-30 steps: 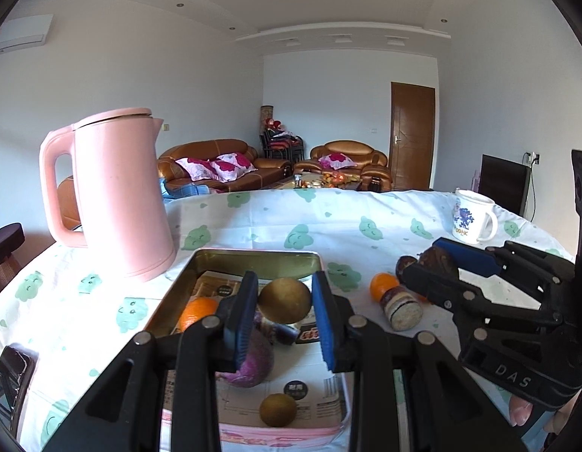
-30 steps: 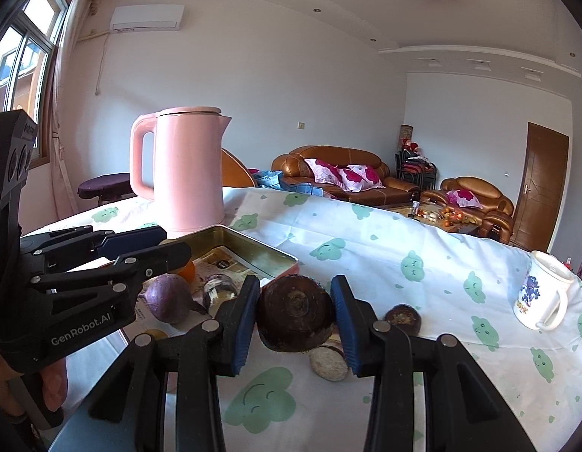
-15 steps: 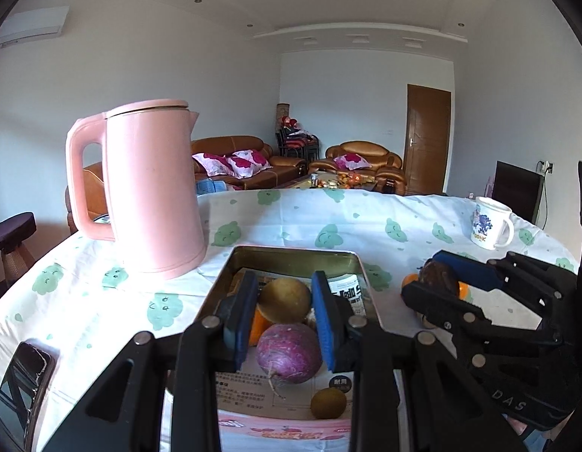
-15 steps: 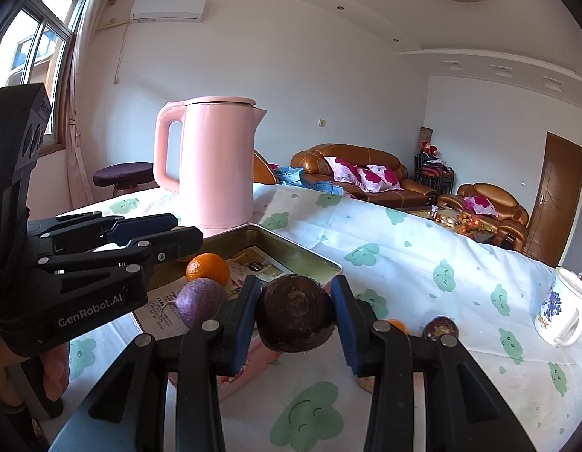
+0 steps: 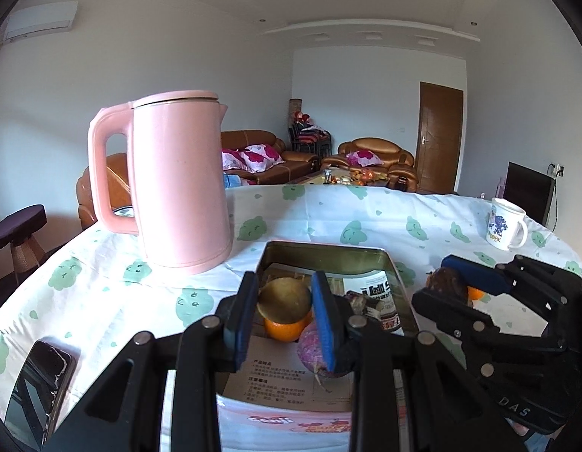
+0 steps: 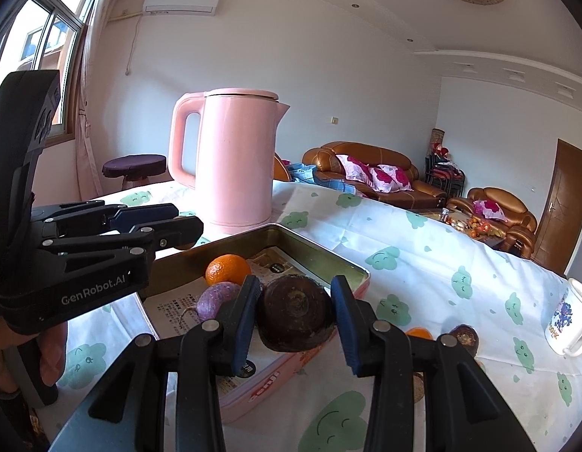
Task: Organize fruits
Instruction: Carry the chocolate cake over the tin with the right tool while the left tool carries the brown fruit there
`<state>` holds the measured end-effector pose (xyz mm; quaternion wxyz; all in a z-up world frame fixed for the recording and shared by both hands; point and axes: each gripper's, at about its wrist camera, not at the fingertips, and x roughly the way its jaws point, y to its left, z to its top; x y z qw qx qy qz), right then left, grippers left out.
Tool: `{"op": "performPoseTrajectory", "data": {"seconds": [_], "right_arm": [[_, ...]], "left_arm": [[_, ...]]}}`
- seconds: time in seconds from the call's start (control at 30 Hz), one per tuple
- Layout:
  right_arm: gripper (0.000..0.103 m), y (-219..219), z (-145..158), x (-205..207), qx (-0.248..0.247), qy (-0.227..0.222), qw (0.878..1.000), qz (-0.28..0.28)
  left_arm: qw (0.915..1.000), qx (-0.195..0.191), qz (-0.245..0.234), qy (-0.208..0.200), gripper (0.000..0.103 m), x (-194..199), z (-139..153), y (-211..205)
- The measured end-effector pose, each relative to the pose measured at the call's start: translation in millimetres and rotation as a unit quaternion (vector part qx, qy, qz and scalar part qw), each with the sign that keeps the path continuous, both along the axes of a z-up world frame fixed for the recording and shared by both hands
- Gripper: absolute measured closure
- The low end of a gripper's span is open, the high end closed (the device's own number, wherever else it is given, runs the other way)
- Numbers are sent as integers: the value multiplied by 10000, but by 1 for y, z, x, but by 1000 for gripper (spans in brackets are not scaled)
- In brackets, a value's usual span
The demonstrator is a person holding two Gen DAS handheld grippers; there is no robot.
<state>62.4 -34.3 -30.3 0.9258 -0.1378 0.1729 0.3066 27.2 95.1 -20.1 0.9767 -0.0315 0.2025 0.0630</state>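
Observation:
My left gripper [image 5: 284,303] is shut on a round brown fruit [image 5: 283,299] and holds it over the metal tray [image 5: 328,250]. An orange [image 5: 285,329] and a purple fruit [image 5: 313,350] lie in the tray below it. My right gripper [image 6: 295,310] is shut on a dark brown round fruit [image 6: 295,312] above the tray's near right edge [image 6: 360,271]. In the right wrist view the orange [image 6: 227,267] and the purple fruit [image 6: 217,299] lie in the tray, and the left gripper [image 6: 166,226] shows at the left.
A pink kettle [image 5: 178,180] stands left of the tray. A white mug [image 5: 505,222] is at the far right. A phone [image 5: 35,388] lies at the near left. An orange [image 6: 419,333] and a dark fruit [image 6: 464,335] lie on the cloth right of the tray.
Both grippers have moved left and forward over the tray, each still holding its fruit. The kettle now looms closer in both views.

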Motion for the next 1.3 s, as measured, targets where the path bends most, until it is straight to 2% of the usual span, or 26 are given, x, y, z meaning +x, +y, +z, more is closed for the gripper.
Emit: {"op": "performPoseTrajectory", "data": {"seconds": [0.57,1.3], "right_arm": [[62,15,-5,6,-192,228,9994,188],[62,24,-13,15,-385,626,9968,315]], "left_arm": [[9996,41,90,273,72,1,-6,11],[9979,62,-100,642,72,7,-15,8]]}}
